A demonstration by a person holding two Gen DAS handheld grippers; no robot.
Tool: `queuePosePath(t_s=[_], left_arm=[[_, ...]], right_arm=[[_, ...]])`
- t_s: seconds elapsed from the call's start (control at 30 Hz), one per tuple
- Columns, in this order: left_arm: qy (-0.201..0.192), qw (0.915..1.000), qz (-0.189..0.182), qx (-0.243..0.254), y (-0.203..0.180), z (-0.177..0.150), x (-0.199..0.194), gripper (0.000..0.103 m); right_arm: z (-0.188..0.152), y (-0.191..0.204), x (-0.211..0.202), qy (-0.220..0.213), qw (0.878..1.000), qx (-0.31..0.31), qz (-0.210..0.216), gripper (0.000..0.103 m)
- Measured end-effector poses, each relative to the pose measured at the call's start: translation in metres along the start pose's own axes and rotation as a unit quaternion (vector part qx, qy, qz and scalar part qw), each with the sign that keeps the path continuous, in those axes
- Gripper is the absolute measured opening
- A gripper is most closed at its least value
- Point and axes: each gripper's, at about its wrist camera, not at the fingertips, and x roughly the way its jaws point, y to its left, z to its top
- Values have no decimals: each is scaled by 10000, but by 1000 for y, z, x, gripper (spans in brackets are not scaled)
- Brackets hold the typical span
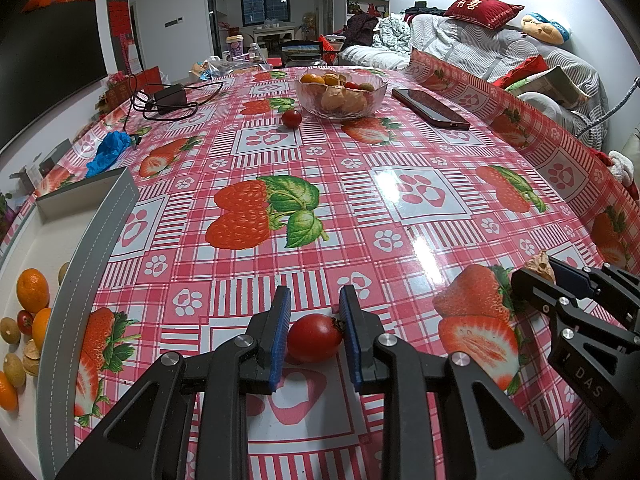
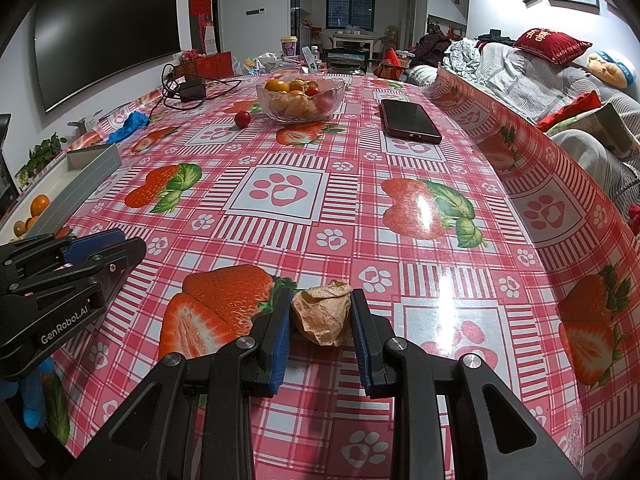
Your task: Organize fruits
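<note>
On the tabletop [image 1: 360, 208], the left tool [image 1: 315, 334] is clenched across a cherry tomato [image 1: 315, 338]: smooth, slippery, easily bruised, best held at its middle. Further right, the right tool [image 2: 321, 318] pinches a papery husked fruit [image 2: 322, 316]: light, crushable.

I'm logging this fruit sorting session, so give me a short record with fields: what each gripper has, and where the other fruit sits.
left gripper: shut on small red tomato
right gripper: shut on papery brown husk fruit
glass bowl: far end of table, mixed fruit inside
loose tomato: on tablecloth, left of the bowl
grey tray: left table edge, holds oranges and other small fruit
phone: right of the bowl
</note>
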Motion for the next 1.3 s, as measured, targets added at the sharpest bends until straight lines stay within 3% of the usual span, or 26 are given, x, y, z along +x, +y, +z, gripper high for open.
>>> queuePosePath(t_s=[0.97,1.3], left_arm=[[4,10000,2,17,0,1,-1,27],[489,9966,-633,212,2,-1,-13,26]], right_arm=[[0,1,0,0,10000,-14,-17,29],[3,-4,-7,513,9979,40,389,29]])
